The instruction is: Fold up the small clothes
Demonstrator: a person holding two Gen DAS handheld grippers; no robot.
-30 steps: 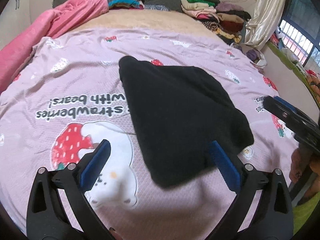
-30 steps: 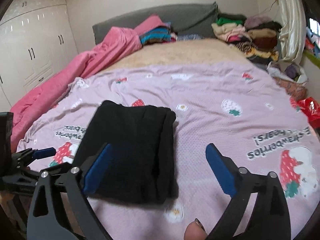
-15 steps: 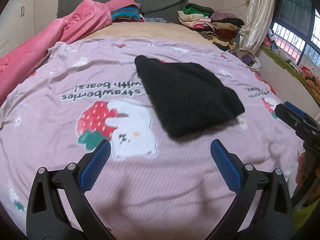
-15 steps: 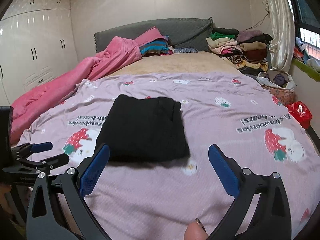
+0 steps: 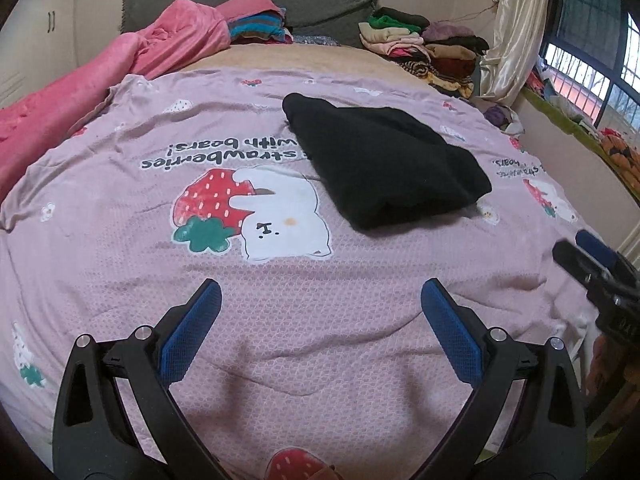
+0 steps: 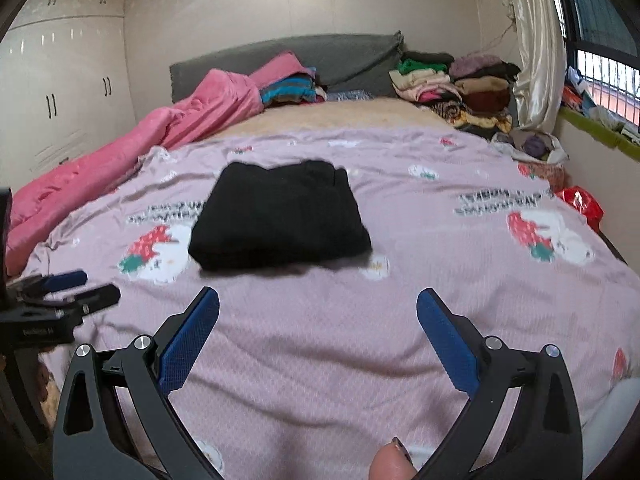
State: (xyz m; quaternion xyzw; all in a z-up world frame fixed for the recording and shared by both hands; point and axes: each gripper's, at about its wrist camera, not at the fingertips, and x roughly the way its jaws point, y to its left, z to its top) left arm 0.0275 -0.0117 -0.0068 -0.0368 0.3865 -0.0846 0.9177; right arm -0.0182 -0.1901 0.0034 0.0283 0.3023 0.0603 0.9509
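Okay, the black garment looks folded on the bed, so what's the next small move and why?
Probably carry the black garment to the folded piles by the headboard: it lies as a compact folded rectangle, and both the left gripper and right gripper hang open, empty.

I see a big bed (image 6: 360, 340) with a purple strawberry sheet. A grey headboard (image 6: 340, 56) stands against a cream wall (image 6: 280, 4). White cupboards (image 6: 60, 92) are at one side. A window (image 6: 600, 40) with a shiny curtain (image 6: 536, 60) lets in daylight.
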